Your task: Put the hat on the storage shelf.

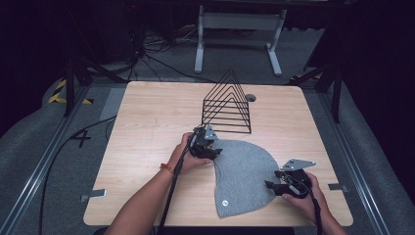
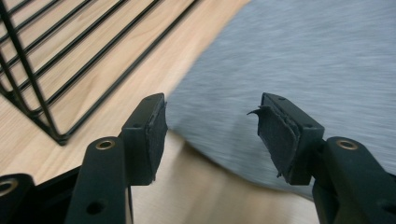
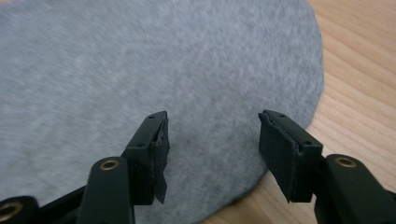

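**Two grippers close in on a grey felt piece**

A pale wooden table (image 1: 147, 147) carries the scene, with a black wire rack (image 1: 226, 105) of triangular loops standing toward its far side. In front of the rack lies the grey felt piece (image 1: 244, 176), a flat fan shape resting on the table from the middle to the near edge, with a small metal snap (image 1: 225, 202) at its near corner (its purpose cannot be told). The left gripper (image 1: 215, 152) sits at the felt's upper left edge, just in front of the rack; its own camera shows the jaws spread, with the felt's edge (image 2: 219, 135) lying between and beyond them and nothing pinched. The right gripper (image 1: 270, 186) waits at the felt's rounded right edge, jaws likewise parted over the cloth (image 3: 210, 140) and not pressing on it. The step in hand looks like the approach for a two-handed pick-up. The next move would call for each pair of jaws to drop to the table, slide one pad under the thin edge, and close together, so the felt lifts evenly rather than folding
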A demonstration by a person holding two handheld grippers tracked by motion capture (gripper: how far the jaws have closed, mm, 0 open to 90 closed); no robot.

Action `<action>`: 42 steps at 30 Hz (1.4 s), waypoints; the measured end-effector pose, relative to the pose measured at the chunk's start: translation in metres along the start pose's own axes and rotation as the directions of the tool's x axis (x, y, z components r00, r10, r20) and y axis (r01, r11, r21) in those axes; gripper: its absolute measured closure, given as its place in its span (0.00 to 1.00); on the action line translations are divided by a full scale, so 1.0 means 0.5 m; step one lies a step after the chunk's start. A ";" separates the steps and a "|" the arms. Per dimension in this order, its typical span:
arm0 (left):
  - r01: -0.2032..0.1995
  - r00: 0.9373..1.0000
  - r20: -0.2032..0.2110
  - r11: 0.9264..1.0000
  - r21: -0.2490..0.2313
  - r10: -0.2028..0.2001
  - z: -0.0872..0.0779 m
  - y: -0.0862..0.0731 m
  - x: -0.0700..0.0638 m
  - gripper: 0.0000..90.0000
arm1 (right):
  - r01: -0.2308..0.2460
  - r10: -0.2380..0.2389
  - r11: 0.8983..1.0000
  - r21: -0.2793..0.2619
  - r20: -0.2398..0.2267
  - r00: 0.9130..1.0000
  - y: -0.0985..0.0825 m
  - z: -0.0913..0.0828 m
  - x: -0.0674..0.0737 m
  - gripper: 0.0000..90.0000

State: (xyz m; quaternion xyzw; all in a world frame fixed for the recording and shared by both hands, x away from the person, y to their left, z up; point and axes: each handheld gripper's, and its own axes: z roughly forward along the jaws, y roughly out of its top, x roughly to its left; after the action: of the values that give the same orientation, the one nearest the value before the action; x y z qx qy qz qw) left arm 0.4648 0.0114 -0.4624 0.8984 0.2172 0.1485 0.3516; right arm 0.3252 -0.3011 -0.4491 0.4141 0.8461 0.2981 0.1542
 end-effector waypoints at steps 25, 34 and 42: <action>-0.108 0.976 0.191 0.994 0.016 0.103 -0.115 -0.032 -0.118 0.43 | -0.015 0.017 1.000 -0.024 0.126 0.992 0.105 0.066 -0.105 0.49; -0.058 0.989 0.141 0.995 0.082 0.046 -0.020 0.020 -0.045 0.37 | -0.107 0.107 0.994 0.011 0.034 0.994 0.031 0.013 -0.072 0.44; 0.011 0.990 0.140 0.997 0.077 -0.021 0.034 0.048 -0.016 0.36 | -0.134 0.131 0.990 0.041 0.072 0.989 0.010 0.007 -0.047 0.42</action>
State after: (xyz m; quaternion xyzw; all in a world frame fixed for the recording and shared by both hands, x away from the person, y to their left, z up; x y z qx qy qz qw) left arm 0.4719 -0.0177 -0.4588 0.9177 0.2045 0.0735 0.3327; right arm 0.3445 -0.3161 -0.4482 0.4828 0.8175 0.2739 0.1540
